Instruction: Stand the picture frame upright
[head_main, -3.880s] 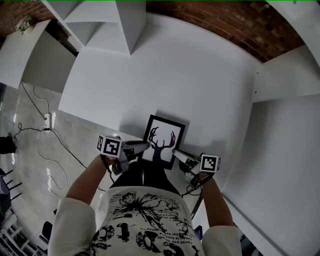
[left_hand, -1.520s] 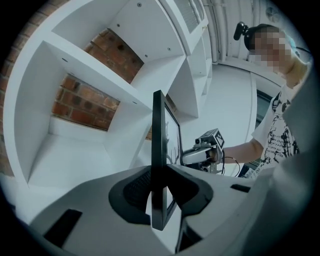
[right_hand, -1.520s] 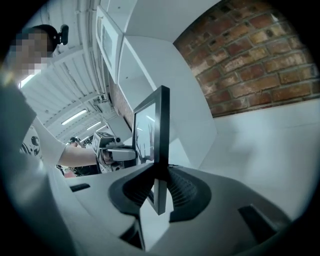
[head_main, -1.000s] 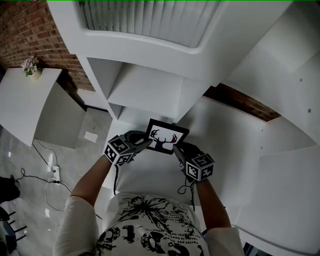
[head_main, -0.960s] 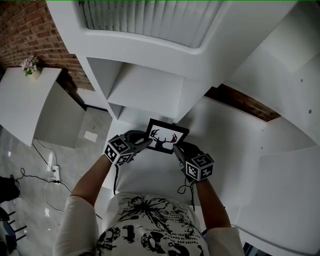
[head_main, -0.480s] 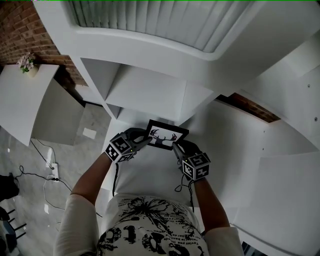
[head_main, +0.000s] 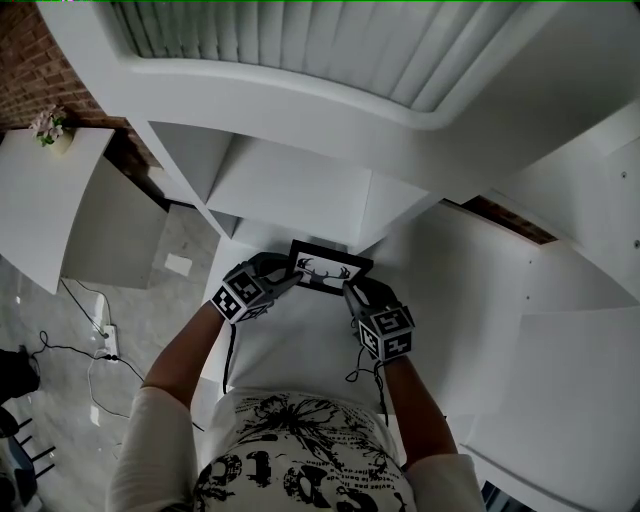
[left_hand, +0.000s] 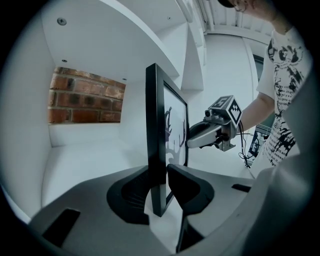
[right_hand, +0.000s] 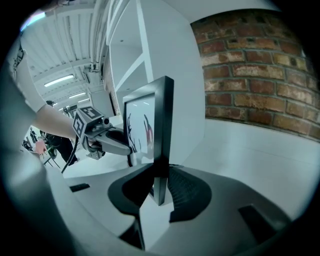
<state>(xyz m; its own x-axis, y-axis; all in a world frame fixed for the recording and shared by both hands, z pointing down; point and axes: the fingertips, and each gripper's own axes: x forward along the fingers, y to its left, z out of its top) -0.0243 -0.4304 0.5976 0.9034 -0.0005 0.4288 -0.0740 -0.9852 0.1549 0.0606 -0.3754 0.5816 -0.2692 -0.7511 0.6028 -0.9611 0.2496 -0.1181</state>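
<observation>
frame (head_main: 330, 272), slim black rectangle, rough brick (left_hand: 85, 102) behind

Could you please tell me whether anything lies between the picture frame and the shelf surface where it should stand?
Nothing visible does: the black rectangular picture frame is upright, with only bare white shelf board beneath it.

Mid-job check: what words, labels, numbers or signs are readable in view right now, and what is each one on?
No text can be read in any view.
On the black picture frame: an antlered deer silhouette only, no words.
On the white T-shirt: small lettering within the black print, too small to read.
On the marker cubes: black-and-white square patterns, no letters or numbers.
</observation>
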